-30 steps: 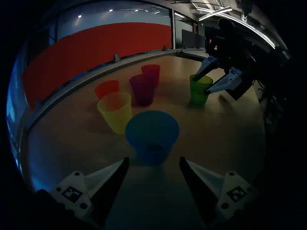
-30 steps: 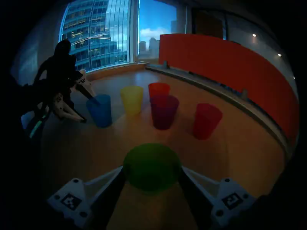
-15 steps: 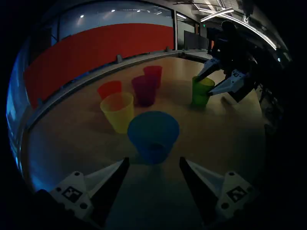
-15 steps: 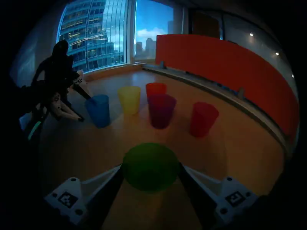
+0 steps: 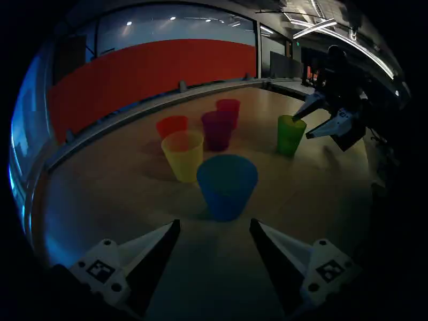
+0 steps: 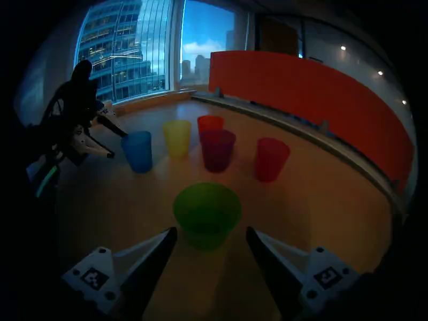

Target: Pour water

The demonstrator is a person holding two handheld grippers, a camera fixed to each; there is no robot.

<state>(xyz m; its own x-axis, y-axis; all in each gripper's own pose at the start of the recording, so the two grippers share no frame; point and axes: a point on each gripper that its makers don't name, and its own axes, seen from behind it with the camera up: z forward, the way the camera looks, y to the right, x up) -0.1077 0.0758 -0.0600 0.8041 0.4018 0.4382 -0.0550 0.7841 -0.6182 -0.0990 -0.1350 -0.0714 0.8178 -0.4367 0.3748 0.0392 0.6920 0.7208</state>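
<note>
A blue cup (image 5: 227,184) stands upright on the wooden table, just ahead of my left gripper (image 5: 214,226), which is open with nothing between its fingers. A green cup (image 6: 207,214) stands upright just beyond the tips of my right gripper (image 6: 210,234), also open and apart from it. Across the table the green cup (image 5: 290,135) stands in front of the right gripper (image 5: 301,127). The blue cup (image 6: 137,151) stands beside the left gripper (image 6: 118,145), held by a person in dark clothes. I cannot tell whether either cup holds water.
Between the two cups stand a yellow cup (image 5: 183,155), an orange cup (image 5: 172,127), a purple cup (image 5: 216,130) and a red cup (image 5: 228,108). A raised rail (image 5: 123,109) edges the table below a red wall panel (image 6: 315,101). Large windows (image 6: 134,53) lie behind the person.
Both grippers have drawn back from their cups. The green cup was between the right fingers and now stands ahead of the tips; the blue cup lies farther from the left fingers.
</note>
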